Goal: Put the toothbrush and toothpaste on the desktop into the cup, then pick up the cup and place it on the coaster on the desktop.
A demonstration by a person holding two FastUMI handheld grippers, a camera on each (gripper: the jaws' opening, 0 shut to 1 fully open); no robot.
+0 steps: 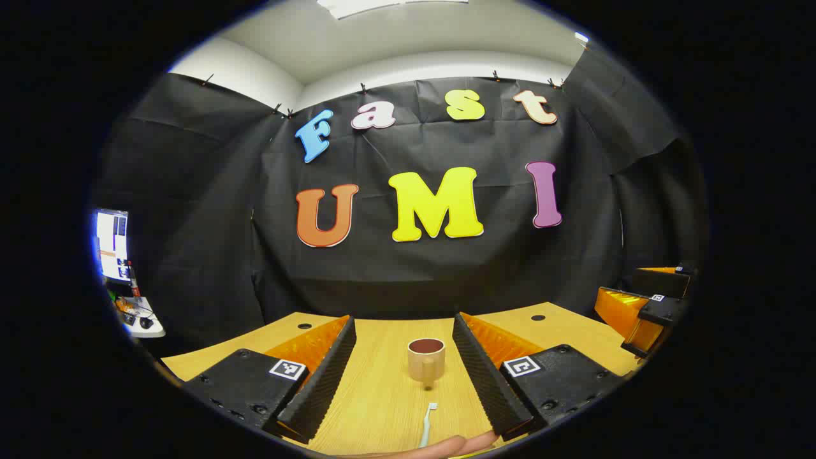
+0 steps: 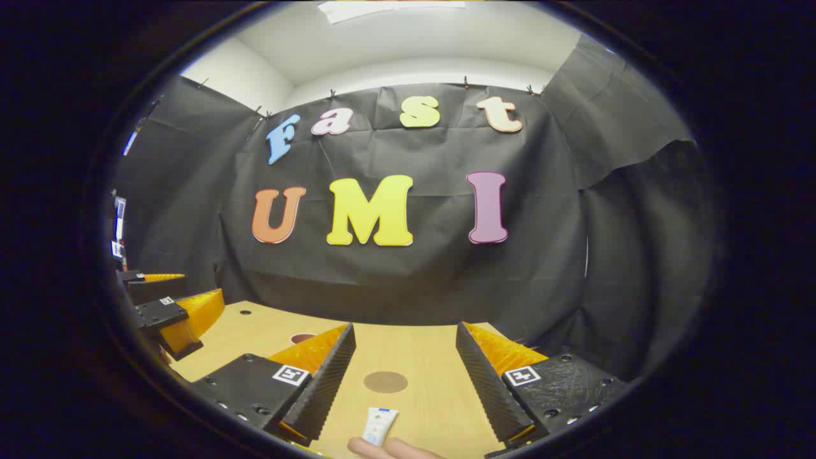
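Left gripper view looks forward across a pale wooden tabletop (image 1: 382,382) toward the black cloth wall. The left gripper (image 1: 405,382) hovers low with its jaws released and spread wide, holding nothing. Between them, farther along the tabletop, stands a tan cup (image 1: 426,360) with a dark inside, upright, its handle facing the camera. Nearer the camera lies a white toothbrush (image 1: 427,424), bristle end pointing toward the cup, apart from it. A hand (image 1: 440,446) rests at the lower edge, touching the toothbrush's near end. The right gripper (image 1: 644,306) shows at the far right, above the tabletop edge.

Right gripper view shows the right gripper (image 2: 405,389) with jaws released and wide apart, empty. Between them a round brown coaster (image 2: 386,382) lies flat on the tabletop. Closer to the camera lies a small white toothpaste tube (image 2: 379,426), with a fingertip (image 2: 382,448) at its near end. The left gripper (image 2: 172,312) sits at the far left.
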